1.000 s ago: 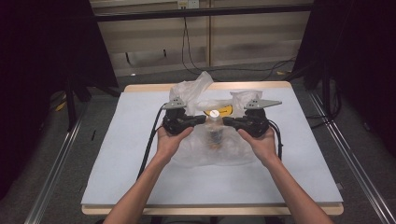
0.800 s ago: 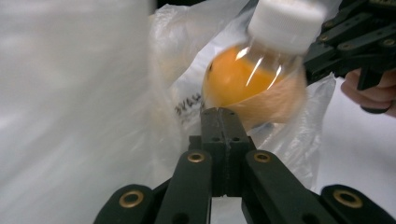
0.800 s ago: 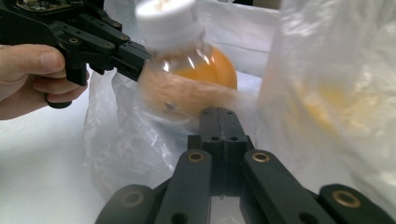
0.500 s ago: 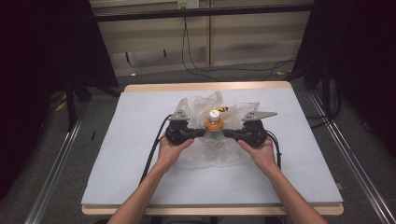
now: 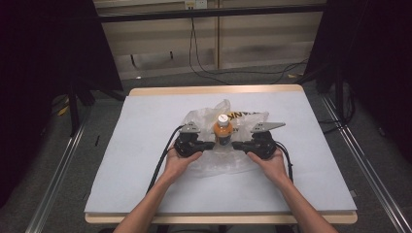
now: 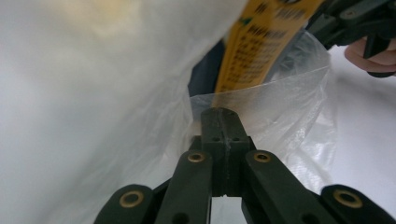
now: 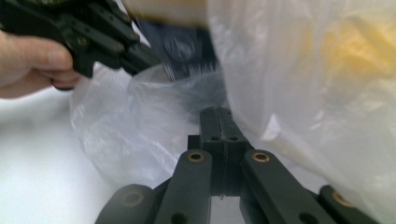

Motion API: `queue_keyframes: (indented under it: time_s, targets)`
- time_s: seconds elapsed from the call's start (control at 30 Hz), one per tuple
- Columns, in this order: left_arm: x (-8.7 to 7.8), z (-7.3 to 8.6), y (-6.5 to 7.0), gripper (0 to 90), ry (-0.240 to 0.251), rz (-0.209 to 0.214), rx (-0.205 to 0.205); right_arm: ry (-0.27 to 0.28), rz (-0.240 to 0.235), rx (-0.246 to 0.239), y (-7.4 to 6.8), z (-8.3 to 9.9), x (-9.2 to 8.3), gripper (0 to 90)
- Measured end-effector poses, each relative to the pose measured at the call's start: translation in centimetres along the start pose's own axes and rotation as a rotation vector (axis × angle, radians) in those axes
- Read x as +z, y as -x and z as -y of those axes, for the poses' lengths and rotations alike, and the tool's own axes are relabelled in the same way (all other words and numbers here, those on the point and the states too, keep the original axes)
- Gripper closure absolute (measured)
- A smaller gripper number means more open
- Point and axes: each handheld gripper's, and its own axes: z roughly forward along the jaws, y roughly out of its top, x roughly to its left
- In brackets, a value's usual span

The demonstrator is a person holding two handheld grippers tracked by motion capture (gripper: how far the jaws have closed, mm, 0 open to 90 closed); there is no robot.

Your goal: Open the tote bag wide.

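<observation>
An orange bottle [image 5: 222, 132] with a white cap stands upright in a crumpled clear plastic bag [image 5: 217, 167] at the middle of the white table. My left gripper [image 5: 212, 144] and right gripper [image 5: 235, 144] face each other on either side of the bottle, low over the table. In the left gripper view my left gripper [image 6: 219, 119] is shut with the bag's film [image 6: 289, 107] pinched at its tip, under a yellow printed label [image 6: 254, 51]. In the right gripper view my right gripper [image 7: 219, 116] is likewise shut on the film [image 7: 121, 126].
The white tabletop [image 5: 145, 145] has a wooden rim. A yellow-lettered pack [image 5: 243, 115] lies in the bag behind the bottle. Black cables trail from both grippers toward the person. Dark curtains and metal rails flank the table; cables lie on the floor beyond.
Both hands have come down and slightly toward the person with the bag. The bag's mouth now sits lower around the bottle, whose cap and shoulder stand out above it.
</observation>
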Motion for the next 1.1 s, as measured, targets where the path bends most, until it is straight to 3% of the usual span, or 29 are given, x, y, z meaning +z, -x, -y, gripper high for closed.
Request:
queue_keyframes:
  time_s: [0.27, 0.3, 0.4, 0.53, 0.83, 0.93, 1.1]
  targets:
    - [0.2, 1.2, -1.0, 90.0, -0.046, -0.009, -0.022, -0.085, 0.038, 0.007, 1.3, 1.3, 0.4, 90.0]
    - [0.3, 1.4, -1.0, 90.0, -0.056, -0.028, -0.032, -0.096, 0.038, 0.002, 1.4, 1.4, 0.5, 90.0]
    - [0.5, 1.6, -1.0, 90.0, -0.078, -0.026, -0.026, -0.120, 0.037, 0.004, 1.6, 1.6, 0.6, 90.0]
    - [0.3, 1.9, -0.9, 90.0, -0.103, -0.041, -0.020, -0.172, 0.073, -0.005, 1.8, 2.2, 0.6, 90.0]
    - [-2.4, 3.1, -1.6, 90.0, -0.141, -0.069, -0.012, -0.193, 0.104, 0.008, 2.4, 2.7, -1.0, 90.0]
    - [-3.0, 3.6, -2.0, 90.0, -0.122, -0.069, -0.033, -0.203, 0.120, -0.011, 2.4, 2.8, -1.4, 90.0]
    - [-3.8, 4.1, -2.5, 90.0, -0.110, -0.077, -0.049, -0.197, 0.142, 0.001, 2.7, 3.3, -2.4, 90.0]
